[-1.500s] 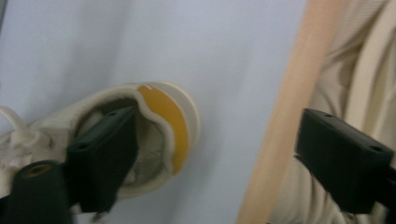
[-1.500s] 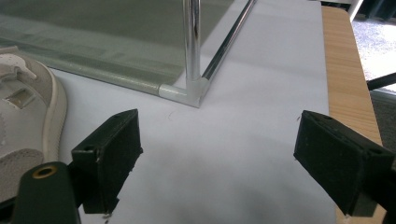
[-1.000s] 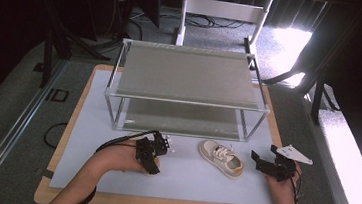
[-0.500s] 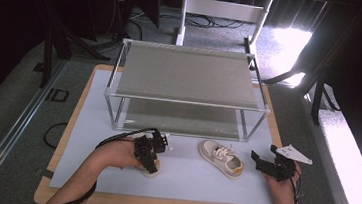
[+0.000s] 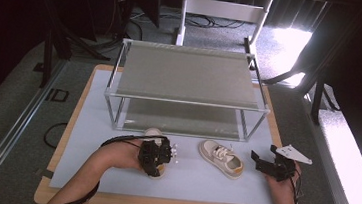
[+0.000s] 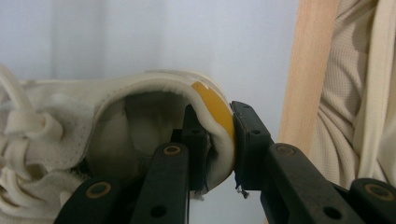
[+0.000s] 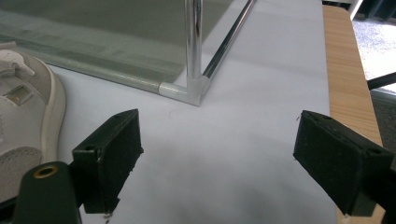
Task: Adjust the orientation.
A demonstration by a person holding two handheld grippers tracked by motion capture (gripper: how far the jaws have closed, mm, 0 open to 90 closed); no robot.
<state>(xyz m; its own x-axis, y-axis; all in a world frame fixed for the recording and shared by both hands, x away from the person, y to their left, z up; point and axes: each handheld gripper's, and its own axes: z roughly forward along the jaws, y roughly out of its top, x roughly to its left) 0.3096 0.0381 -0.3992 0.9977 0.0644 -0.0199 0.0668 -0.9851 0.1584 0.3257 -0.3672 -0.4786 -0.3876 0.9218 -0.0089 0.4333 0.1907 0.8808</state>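
My left gripper [image 5: 155,159] points down over a white shoe [image 5: 154,131] on the pale mat, and the hand hides most of that shoe. In the left gripper view the left gripper [image 6: 215,128] is shut on the heel collar of this white shoe [image 6: 70,121], one jaw inside the opening and one against the yellow heel tab [image 6: 212,102]. A second white shoe [image 5: 221,159] lies on its sole to the right. My right gripper [image 5: 262,166] rests just right of it, open and with nothing in it. The right gripper [image 7: 226,154] has that shoe [image 7: 23,107] at its left.
A two-tier metal rack [image 5: 186,101] stands behind both shoes; its front right leg [image 7: 194,56] is close ahead of the right gripper. The mat [image 5: 111,175] covers a wooden table, whose edge [image 6: 308,70] runs beside the held heel. Cables trail from both grippers.
The left hand has shifted slightly over its shoe. The right gripper and the second shoe have kept still.
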